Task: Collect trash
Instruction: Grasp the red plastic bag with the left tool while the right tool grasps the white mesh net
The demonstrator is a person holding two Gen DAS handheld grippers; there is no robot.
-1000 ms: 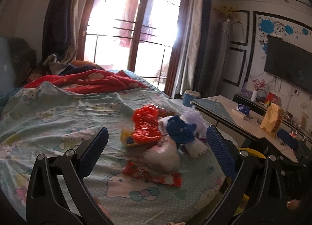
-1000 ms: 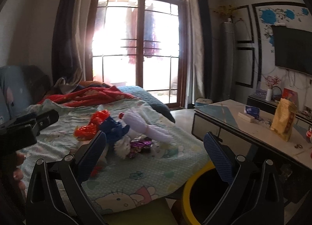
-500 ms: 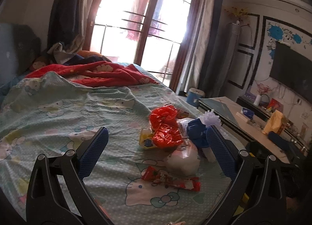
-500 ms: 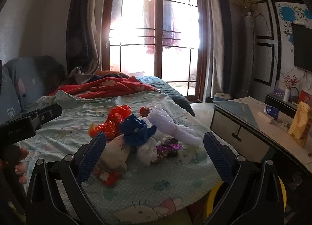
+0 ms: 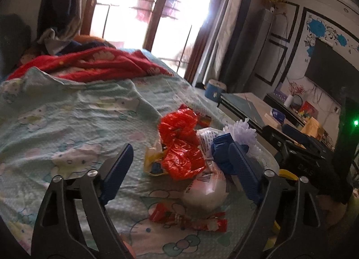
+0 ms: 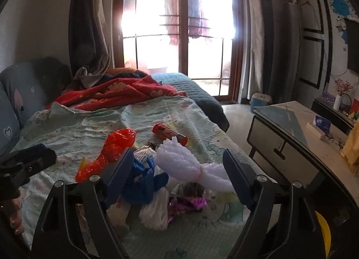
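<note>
red plastic bag [image 5: 179, 138], blue bag [image 6: 143, 182], mint cartoon-cat bedsheet [image 5: 74, 120], red blanket [image 6: 121, 93].

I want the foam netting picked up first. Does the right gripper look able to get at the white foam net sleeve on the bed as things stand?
Probably yes. The white foam net sleeve lies on top of the pile, between the closing jaws of the right gripper, which do not yet press on it. Only the crumpled blue plastic bag crowds one side.
</note>
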